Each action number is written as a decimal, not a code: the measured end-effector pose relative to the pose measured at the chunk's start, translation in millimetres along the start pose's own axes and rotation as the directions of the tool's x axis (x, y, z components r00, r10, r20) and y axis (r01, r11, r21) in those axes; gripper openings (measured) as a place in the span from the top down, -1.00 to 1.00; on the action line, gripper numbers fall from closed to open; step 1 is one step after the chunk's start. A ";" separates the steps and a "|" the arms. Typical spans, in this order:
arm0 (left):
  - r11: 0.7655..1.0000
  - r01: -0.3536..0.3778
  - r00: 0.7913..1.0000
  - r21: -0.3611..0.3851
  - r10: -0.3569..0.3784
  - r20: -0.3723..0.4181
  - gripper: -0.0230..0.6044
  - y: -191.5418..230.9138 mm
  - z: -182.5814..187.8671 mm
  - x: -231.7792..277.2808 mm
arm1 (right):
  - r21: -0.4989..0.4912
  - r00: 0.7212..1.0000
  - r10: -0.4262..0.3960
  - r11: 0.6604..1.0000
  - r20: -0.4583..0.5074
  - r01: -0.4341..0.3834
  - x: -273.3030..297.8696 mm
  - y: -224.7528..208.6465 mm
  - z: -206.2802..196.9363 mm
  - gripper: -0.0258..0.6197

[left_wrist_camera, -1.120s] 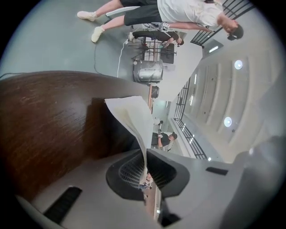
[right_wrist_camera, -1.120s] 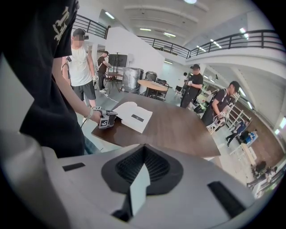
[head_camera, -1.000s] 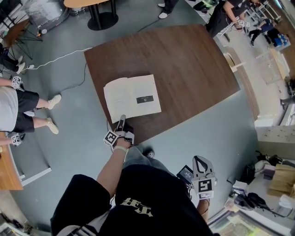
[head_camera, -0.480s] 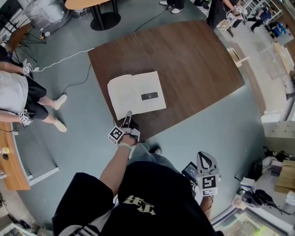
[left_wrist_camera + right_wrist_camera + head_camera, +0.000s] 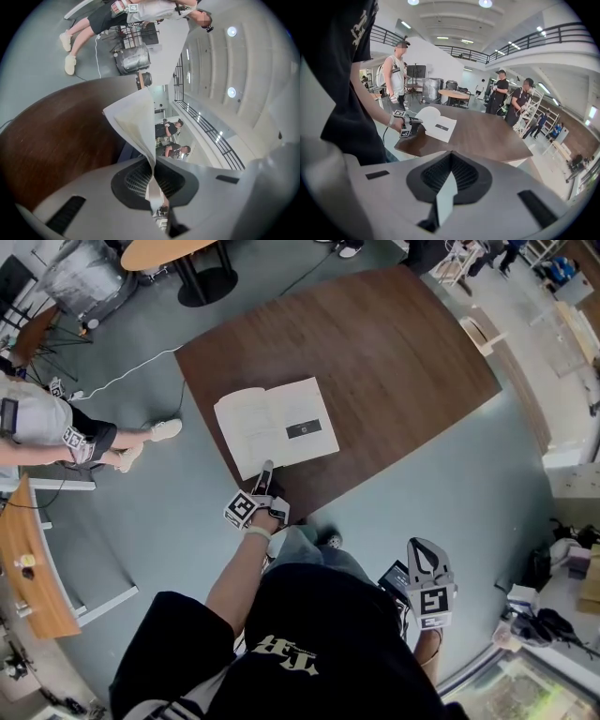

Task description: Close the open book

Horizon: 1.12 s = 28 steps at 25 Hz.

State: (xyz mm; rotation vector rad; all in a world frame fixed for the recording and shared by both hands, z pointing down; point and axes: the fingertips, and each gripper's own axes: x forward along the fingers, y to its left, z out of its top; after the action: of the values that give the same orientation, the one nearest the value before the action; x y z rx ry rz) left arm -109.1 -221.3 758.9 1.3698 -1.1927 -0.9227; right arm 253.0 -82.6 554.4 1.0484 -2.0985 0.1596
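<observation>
Open and face up on the dark wooden surface [image 5: 394, 343], just left of centre in the head view: the book [image 5: 281, 423], pale pages spread, a small dark rectangle [image 5: 302, 429] printed on the right-hand one. Clamped at its lower edge by the left hand-held gripper [image 5: 267, 467], reaching up the frame from a bare forearm, marker cube just below the surface's near rim. Seen along that hand-held gripper's own jaws in the left gripper view: closed tight on a single thin page [image 5: 133, 124], the sheet pinched between the pads and curling up and away from them, raised clear of the brown surface [image 5: 56, 140] at the left of that frame. Low in the lower right of the head view, off the surface and well apart from the book: the right hand-held gripper [image 5: 427, 554], beside the black shirt, over the grey-blue floor [image 5: 450, 474]. In the right gripper view, jaws pressed fully together with nothing between them; beyond, at centre left, the book [image 5: 438, 124] lying on the surface [image 5: 487, 136] with the left hand-held gripper [image 5: 412, 122] at its edge. At the far left of the head view, a bystander [image 5: 52, 423] standing on the floor.
</observation>
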 end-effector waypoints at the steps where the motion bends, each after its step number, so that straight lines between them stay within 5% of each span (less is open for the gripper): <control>1: 1.000 -0.006 1.000 0.013 0.006 -0.008 0.88 -0.4 -0.6 0.5 | 0.013 1.000 0.005 1.000 0.007 -0.005 1.5 -0.2 -0.1 0.96; 13: 0.993 -0.036 0.995 0.111 0.046 -0.090 0.88 -6.4 -6.6 8.2 | 0.109 0.967 0.155 0.978 0.202 -0.180 120.4 -6.8 56.7 0.96; 28: 0.970 -0.041 0.981 0.241 0.085 -0.177 0.88 -4.1 -4.7 8.4 | 0.065 0.949 0.308 0.948 0.072 -0.313 228.3 46.1 77.0 0.96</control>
State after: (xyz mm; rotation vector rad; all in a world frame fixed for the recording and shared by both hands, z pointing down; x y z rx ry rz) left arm -102.1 -228.6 756.3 1.5612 -1.2227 -0.6062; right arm 91.3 -228.6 667.3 0.7660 -2.3196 0.3693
